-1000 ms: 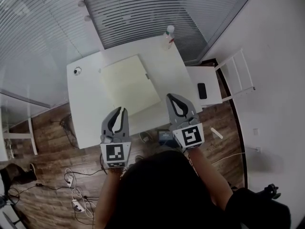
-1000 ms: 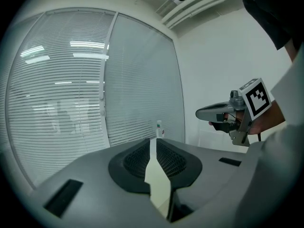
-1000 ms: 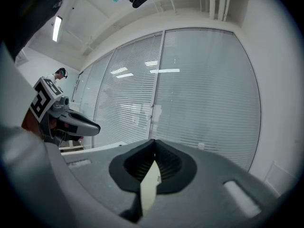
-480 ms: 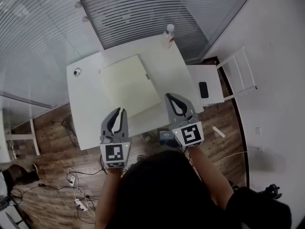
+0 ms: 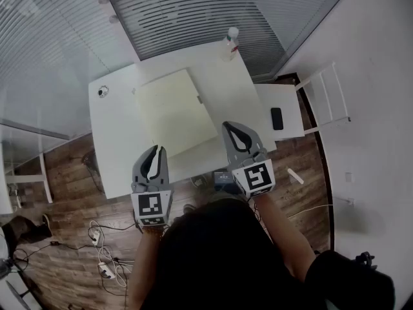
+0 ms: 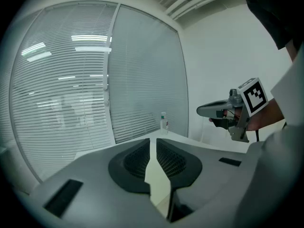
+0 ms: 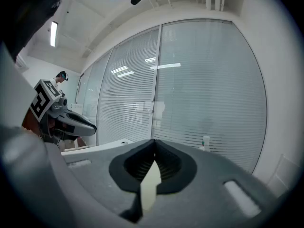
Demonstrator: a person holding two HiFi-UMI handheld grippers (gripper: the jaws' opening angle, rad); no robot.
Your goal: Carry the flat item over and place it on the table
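The flat item is a pale yellow board (image 5: 174, 112) lying flat on the white table (image 5: 116, 141). My left gripper (image 5: 157, 150) hovers over the table's near edge, by the board's near left corner. Its jaws are shut with nothing in them. My right gripper (image 5: 228, 126) sits just off the board's near right corner, also shut and empty. In the left gripper view the closed jaws (image 6: 153, 139) point across the table, with the right gripper (image 6: 223, 110) off to the side. The right gripper view shows its closed jaws (image 7: 154, 152) and the left gripper (image 7: 71, 120).
A clear bottle (image 5: 230, 42) stands at the table's far right corner, and a small round object (image 5: 103, 91) lies near the far left. A white chair (image 5: 281, 112) with a dark phone (image 5: 276, 118) stands right of the table. Cables (image 5: 100, 250) trail on the wooden floor. Blinds cover the windows behind.
Both grippers stay shut near the table's front edge. The right one has sunk slightly. The board has not moved.
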